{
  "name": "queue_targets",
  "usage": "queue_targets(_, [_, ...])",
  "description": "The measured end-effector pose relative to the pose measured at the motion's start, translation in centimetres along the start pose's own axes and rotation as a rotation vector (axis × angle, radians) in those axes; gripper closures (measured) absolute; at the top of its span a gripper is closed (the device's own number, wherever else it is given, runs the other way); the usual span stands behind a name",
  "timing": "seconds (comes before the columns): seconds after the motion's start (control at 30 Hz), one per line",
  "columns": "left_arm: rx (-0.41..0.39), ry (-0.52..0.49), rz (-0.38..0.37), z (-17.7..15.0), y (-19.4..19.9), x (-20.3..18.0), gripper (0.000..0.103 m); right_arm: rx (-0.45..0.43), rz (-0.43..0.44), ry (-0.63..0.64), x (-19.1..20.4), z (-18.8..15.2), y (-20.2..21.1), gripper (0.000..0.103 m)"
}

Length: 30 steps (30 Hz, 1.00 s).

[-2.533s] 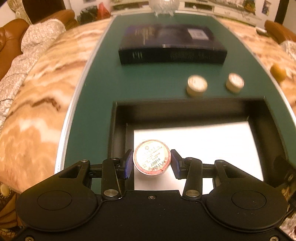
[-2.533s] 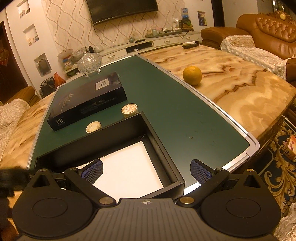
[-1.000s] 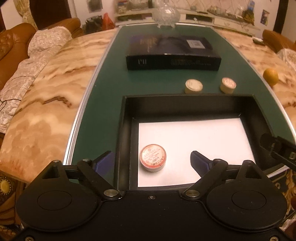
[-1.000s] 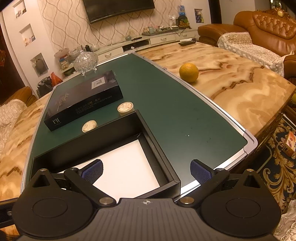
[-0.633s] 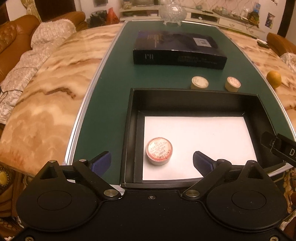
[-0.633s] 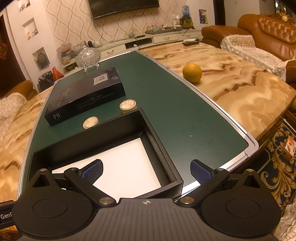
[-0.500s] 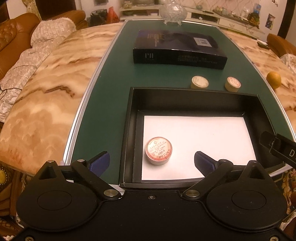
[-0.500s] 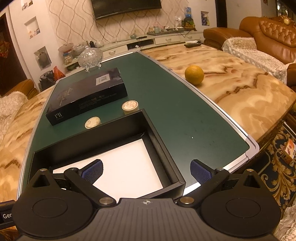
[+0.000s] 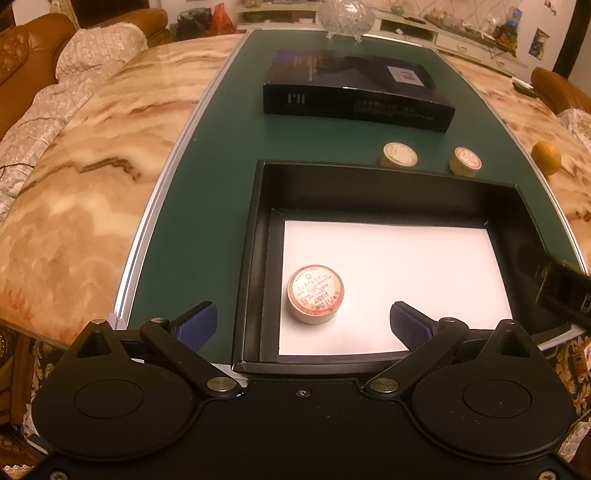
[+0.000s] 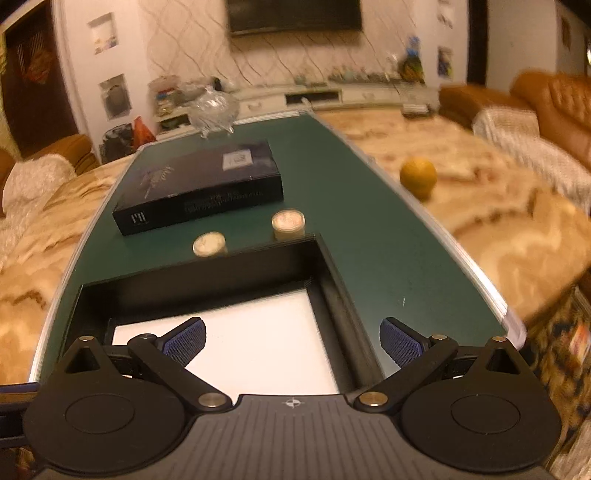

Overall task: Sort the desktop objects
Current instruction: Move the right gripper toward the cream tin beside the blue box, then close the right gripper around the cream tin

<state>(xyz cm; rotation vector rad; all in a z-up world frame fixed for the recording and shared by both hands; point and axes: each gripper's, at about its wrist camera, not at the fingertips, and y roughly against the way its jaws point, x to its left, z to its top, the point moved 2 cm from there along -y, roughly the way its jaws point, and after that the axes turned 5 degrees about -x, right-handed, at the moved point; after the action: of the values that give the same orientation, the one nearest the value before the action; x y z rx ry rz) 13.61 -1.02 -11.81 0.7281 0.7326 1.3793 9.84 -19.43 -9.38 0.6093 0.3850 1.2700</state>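
A black open box (image 9: 255, 236) with a white floor stands on the green mat. A round tin with a red-rimmed label (image 9: 315, 294) lies inside it at the near left. My left gripper (image 9: 301, 326) is open and empty, held above the box's near edge. Two more round tins (image 9: 400, 154) (image 9: 465, 161) stand on the mat just beyond the box; they also show in the right wrist view (image 10: 209, 244) (image 10: 288, 222). My right gripper (image 10: 293, 341) is open and empty over the box's near right part (image 10: 343, 306).
A long dark flat box (image 9: 354, 88) lies across the mat farther back, with a glass bowl (image 9: 346, 16) behind it. An orange (image 10: 418, 177) sits on the marble tabletop at the right. Sofas flank the table.
My left gripper let go of the tin inside the box, opened wide and drew back and up. My right gripper swung to the left; its view is blurred now.
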Motion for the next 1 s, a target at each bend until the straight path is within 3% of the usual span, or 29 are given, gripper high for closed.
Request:
queue_targets(0.17, [-0.002, -0.016, -0.001, -0.1, -0.4, 0.0, 0.001, 0.002, 0.024, 0.024, -0.5, 2.9, -1.7, 0.0])
queue_targets(0.3, [-0.007, -0.027, 0.003, -0.2, -0.7, 0.1, 0.001, 0.035, 0.01, 0.064, -0.9, 6.4, -5.3, 0.0])
queue_targets(0.43, [-0.001, -0.024, -0.008, -0.2, -1.0, 0.2, 0.001, 0.123, 0.029, 0.056, -1.6, 8.8, -10.4, 0.0])
queue_targets(0.7, [0.012, -0.032, -0.018, -0.2, -1.7, 0.2, 0.001, 0.259, 0.084, 0.05, -0.9, 9.9, -18.5, 0.001])
queue_targets(1.0, [0.023, -0.034, -0.017, -0.1, -2.3, 0.3, 0.001, 0.332, 0.085, 0.06, -0.5, 9.3, -22.5, 0.03])
